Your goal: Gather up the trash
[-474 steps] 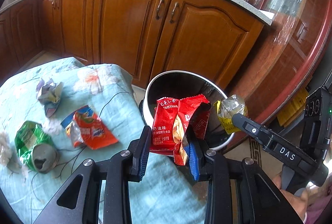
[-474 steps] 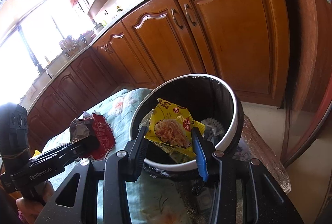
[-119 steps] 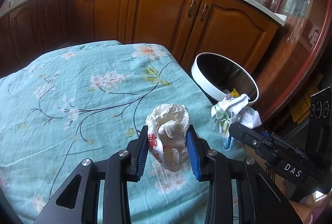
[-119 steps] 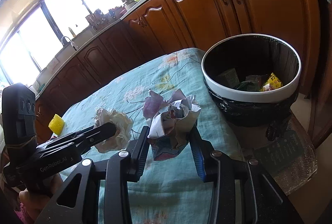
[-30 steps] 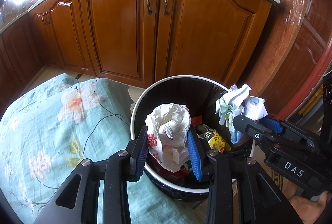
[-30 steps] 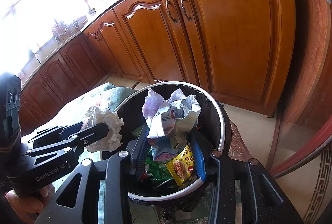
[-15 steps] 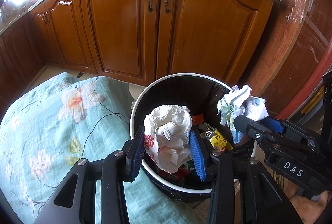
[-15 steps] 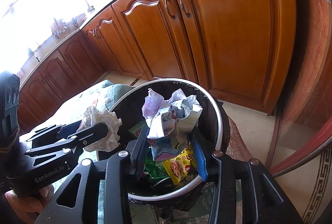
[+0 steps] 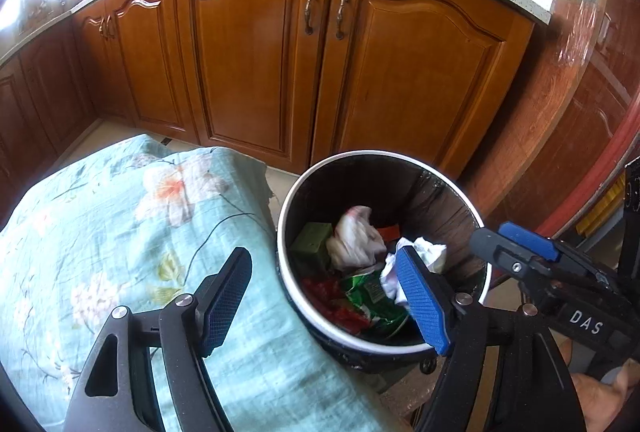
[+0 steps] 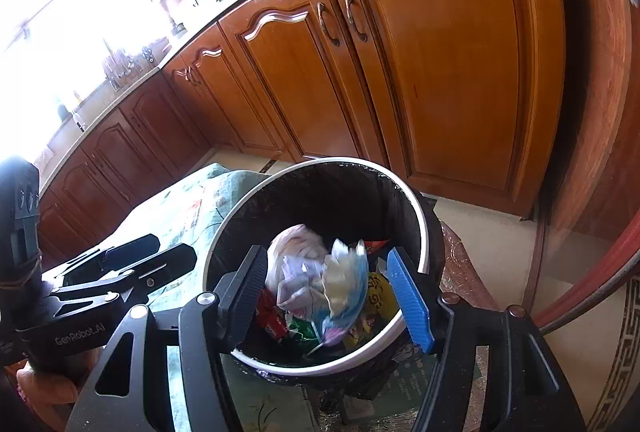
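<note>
White-rimmed bin (image 9: 285,228) w/ black liner sits on floor just beside the table's floral cloth (image 9: 120,232), wood cabinets (image 9: 256,63) behind. Left wrist view: left gripper (image 9: 326,298) spread wide, nothing between pads, right pad over bin, left pad over cloth. Inside bin: white wad (image 9: 356,236), green box (image 9: 312,242), green wrapper (image 9: 370,296), red wrapper (image 9: 332,302), paper ball (image 9: 428,256) partly behind the blue pad. Right gripper (image 9: 516,244) at right edge by bin rim. Right wrist view: right gripper (image 10: 326,298) also spread, empty, over bin (image 10: 404,191). Paper ball (image 10: 344,280) blurred, in the bin mouth betw. pads, touching neither; can't tell if it has landed. White wad (image 10: 292,248) beside it, yellow wrapper (image 10: 376,298) and red wrapper (image 10: 270,316) below. Left gripper (image 10: 132,256) at left over cloth (image 10: 188,216).
</note>
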